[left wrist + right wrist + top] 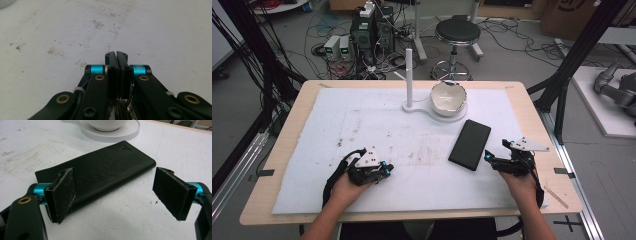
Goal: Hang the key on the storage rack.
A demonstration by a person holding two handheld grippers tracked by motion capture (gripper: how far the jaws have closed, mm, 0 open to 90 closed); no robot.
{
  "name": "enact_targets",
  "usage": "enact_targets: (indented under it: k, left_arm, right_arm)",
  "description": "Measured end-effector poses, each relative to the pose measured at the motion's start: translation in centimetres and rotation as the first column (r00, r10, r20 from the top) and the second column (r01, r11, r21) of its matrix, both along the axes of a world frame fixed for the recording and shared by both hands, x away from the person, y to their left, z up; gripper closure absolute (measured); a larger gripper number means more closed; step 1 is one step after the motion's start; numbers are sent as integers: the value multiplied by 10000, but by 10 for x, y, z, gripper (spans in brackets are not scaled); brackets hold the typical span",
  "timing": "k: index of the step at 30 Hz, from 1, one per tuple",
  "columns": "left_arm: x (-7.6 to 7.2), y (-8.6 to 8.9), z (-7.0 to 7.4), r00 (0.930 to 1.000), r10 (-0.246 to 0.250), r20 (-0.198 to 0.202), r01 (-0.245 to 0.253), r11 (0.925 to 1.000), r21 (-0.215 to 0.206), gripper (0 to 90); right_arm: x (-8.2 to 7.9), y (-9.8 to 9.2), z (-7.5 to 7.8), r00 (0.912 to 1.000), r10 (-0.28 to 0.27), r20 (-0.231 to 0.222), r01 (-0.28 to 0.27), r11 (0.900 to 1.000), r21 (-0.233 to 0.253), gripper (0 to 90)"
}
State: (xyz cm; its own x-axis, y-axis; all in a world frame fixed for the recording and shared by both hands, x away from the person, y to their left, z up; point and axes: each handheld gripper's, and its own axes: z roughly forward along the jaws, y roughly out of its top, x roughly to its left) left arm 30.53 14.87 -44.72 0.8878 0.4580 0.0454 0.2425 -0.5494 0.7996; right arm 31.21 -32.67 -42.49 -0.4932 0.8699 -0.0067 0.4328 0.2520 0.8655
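A black leather wallet (470, 144) lies flat on the white mat, right of centre; in the right gripper view the wallet (100, 173) stretches away just past the jaws. My right gripper (495, 151) rests at the wallet's near right corner, open, its jaws wide apart with nothing between them (117, 195). The left pad (62, 191) stands in front of the wallet's near end. My left gripper (388, 170) lies on the mat at the front left, shut, its jaws pressed together over bare stained mat (116, 55).
A white bowl (448, 97) sits on a round white stand base (432, 109) with an upright white post (409, 77) at the back centre. The white mat (362, 120) covers most of the wooden table (292, 135). A stool, cables and electronics stand on the floor beyond.
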Motion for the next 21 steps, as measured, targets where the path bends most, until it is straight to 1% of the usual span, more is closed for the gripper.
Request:
enact_targets:
  k: [2,3,4,5,8,9,10,11,13,15,19,20,21]
  left_arm:
    - [1,3,1,10000,28,-70,-29,9998,-208,879]
    - [1,5,2,10000,-78,-62,76,9994,-347,880]
    - [1,7,6,10000,-96,-23,95,9978,-661,880]
    - [1,7,6,10000,-96,-23,95,9978,-661,880]
    - [1,12,11,9999,-132,-48,125,9923,-1236,880]
    - [2,16,15,9999,-81,-87,65,9856,-1688,880]
    - [2,16,15,9999,-81,-87,65,9856,-1688,880]
    - [2,17,17,9999,-60,-109,37,9805,-1963,880]
    - [2,21,22,10000,-14,-90,-7,9723,-2337,881]
    - [3,24,29,10000,50,-58,-64,9647,-2631,881]
    - [8,22,46,9999,-123,25,124,9493,-3142,880]
    - [10,21,52,9999,-142,93,164,9479,-3182,881]
    - [13,19,57,9997,-159,187,210,9494,-3134,881]
  right_arm:
    - [0,0,0,10000,31,-4,-31,10000,-16,191]
    - [0,1,0,10000,39,8,-39,10000,-37,192]
    - [0,1,0,10000,56,28,-56,10000,-17,191]
    - [0,1,0,10000,55,47,-55,10000,-25,191]
    - [0,1,0,10000,71,36,-70,10000,-47,191]
    - [0,1,0,10000,66,23,-66,10000,-43,191]
    - [0,1,0,10000,68,27,-68,10000,-47,191]
    - [0,1,0,10000,68,27,-68,10000,-47,191]
    - [1,2,1,10000,51,53,-51,10000,-6,191]
    - [1,4,1,10000,28,52,-28,10000,50,191]
    - [3,6,2,9999,74,80,-75,10000,50,191]
    - [3,7,2,9999,85,55,-85,10000,49,191]
    - [3,8,3,9999,114,93,-114,9999,16,191]
